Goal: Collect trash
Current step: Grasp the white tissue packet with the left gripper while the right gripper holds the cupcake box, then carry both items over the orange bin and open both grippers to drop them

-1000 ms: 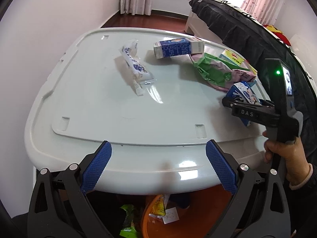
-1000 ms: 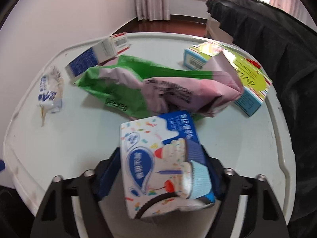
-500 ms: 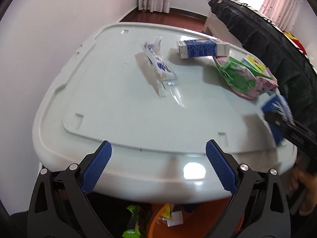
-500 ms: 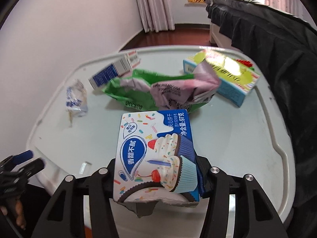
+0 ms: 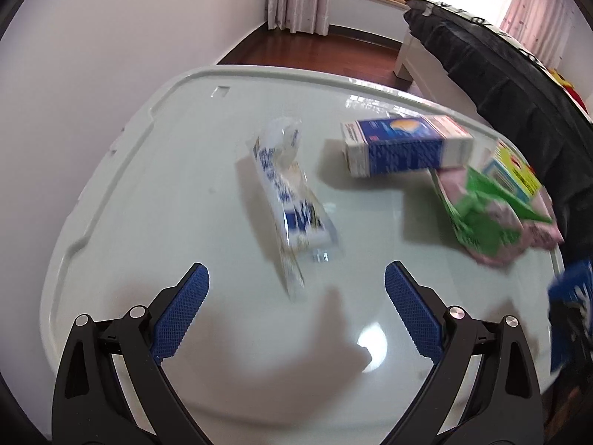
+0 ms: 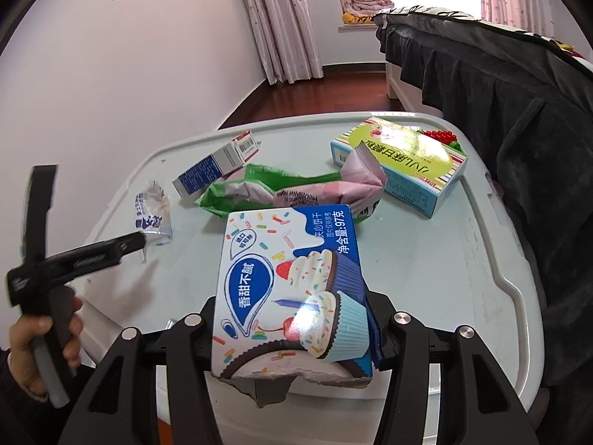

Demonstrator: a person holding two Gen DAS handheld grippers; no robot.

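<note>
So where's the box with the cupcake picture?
In the right wrist view, the cupcake box sits low in the middle, pinched in the right claw, above the white table, nearer than the green-and-pink bag.

Looking steeply down from just above the near edge of the pale tabletop [image 5: 155, 222], toward curtains [image 6: 281, 22] and bed [image 6: 500, 74]; both sharing the tabletop litter.
</note>
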